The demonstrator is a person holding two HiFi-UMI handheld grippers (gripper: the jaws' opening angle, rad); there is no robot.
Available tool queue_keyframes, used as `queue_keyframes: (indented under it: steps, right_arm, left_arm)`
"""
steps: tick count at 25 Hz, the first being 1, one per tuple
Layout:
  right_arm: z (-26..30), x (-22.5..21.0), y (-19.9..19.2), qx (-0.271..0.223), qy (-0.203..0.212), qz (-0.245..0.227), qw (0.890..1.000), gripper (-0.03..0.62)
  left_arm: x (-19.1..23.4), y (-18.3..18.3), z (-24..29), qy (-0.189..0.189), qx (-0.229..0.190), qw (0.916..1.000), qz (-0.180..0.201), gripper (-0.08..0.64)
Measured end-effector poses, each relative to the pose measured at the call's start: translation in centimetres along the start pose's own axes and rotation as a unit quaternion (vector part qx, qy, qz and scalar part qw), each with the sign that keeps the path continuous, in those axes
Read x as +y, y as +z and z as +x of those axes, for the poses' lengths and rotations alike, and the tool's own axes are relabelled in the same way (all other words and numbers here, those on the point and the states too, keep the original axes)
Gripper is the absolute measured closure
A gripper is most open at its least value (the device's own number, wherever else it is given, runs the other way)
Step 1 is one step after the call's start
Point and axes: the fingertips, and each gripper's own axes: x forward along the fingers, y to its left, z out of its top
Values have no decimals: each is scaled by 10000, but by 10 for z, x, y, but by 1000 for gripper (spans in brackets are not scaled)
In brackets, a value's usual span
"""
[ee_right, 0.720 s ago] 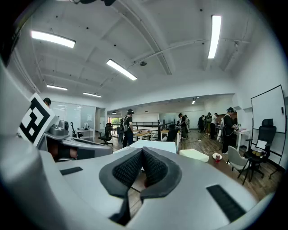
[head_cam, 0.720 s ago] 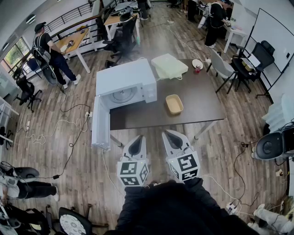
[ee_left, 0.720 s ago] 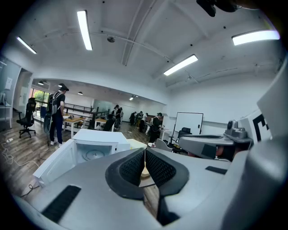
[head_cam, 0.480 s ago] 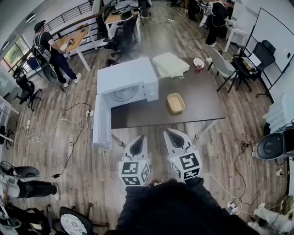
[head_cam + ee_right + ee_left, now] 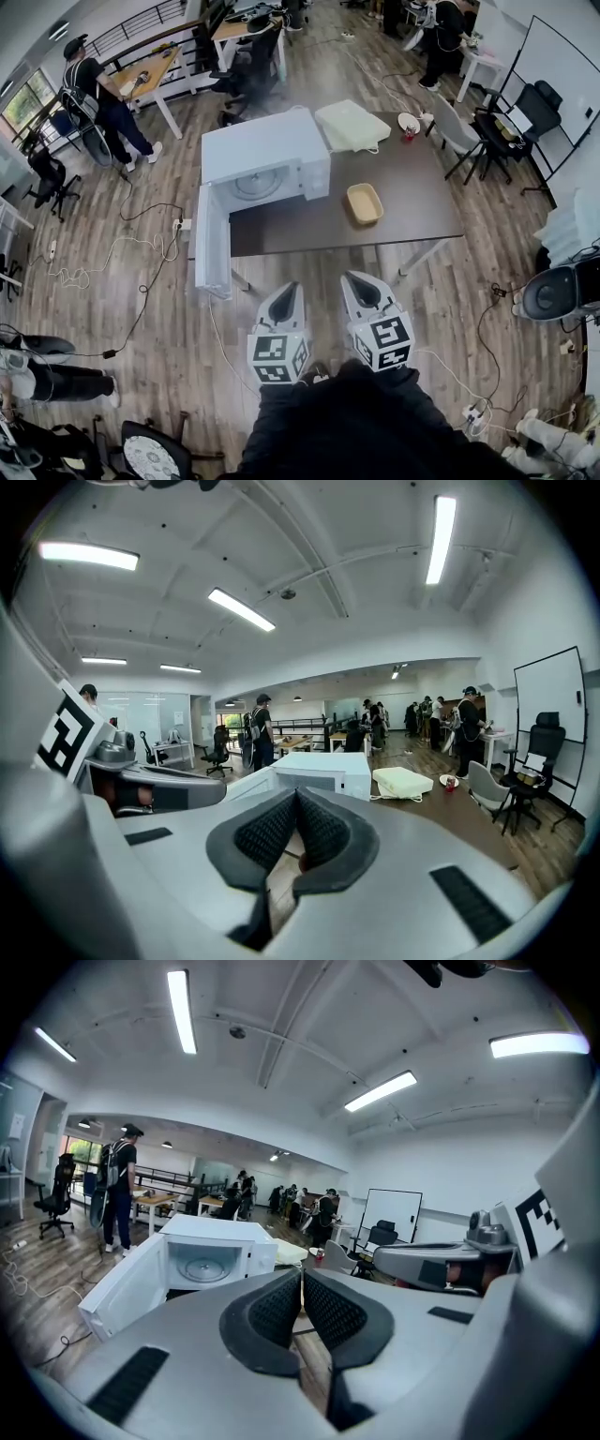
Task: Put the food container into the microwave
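A tan food container [image 5: 365, 203] sits on the dark table [image 5: 300, 225], to the right of a white microwave [image 5: 265, 165] whose door [image 5: 211, 239] hangs open past the table's left edge. The microwave [image 5: 208, 1258] shows its round turntable in the left gripper view. The microwave [image 5: 328, 771] also appears in the right gripper view. My left gripper [image 5: 285, 298] and right gripper [image 5: 357, 291] are held side by side over the floor, short of the table's near edge. Both are shut with nothing between the pads.
A pale cushion-like bundle [image 5: 352, 125], a small plate [image 5: 406, 122] and a red can [image 5: 409, 134] lie at the table's far end. A grey chair [image 5: 452, 131] stands to the right. Cables [image 5: 131, 244] trail on the wood floor. People stand at desks further back.
The table and microwave have slid slightly up and right in the head view as I step closer. Both grippers stay shut and side by side.
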Motion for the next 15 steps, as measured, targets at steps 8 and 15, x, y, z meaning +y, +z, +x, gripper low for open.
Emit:
queue_keyframes:
  steps: [8, 15]
  right_arm:
    - [8, 16, -37, 462, -26, -26, 9989, 569]
    - [31, 1, -44, 645, -88, -272, 9975, 569]
  left_arm:
    - [18, -36, -5, -100, 243, 9994, -238, 521]
    - [25, -41, 24, -225, 317, 9986, -372, 520]
